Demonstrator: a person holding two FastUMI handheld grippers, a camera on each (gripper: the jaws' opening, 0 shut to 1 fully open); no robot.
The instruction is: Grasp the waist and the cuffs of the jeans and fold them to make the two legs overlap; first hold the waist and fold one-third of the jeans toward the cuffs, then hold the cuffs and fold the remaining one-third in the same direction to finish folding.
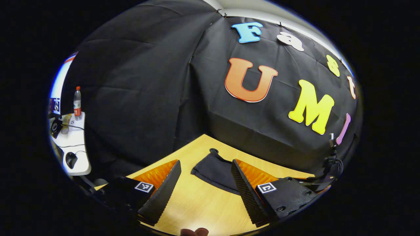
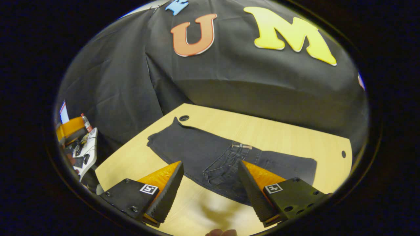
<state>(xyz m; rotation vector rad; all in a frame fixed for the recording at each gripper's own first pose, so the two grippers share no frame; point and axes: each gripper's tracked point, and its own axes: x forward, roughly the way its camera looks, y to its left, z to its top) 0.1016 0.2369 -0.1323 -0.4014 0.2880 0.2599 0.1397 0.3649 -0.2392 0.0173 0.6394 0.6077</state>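
Left gripper (image 1: pixel 206 183) and right gripper (image 2: pixel 210 185), jaws wide apart, empty.

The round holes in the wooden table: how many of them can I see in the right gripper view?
2. One hole is near the table's far left corner, beside the jeans; the other hole is near the right edge. The jeans may hide more.
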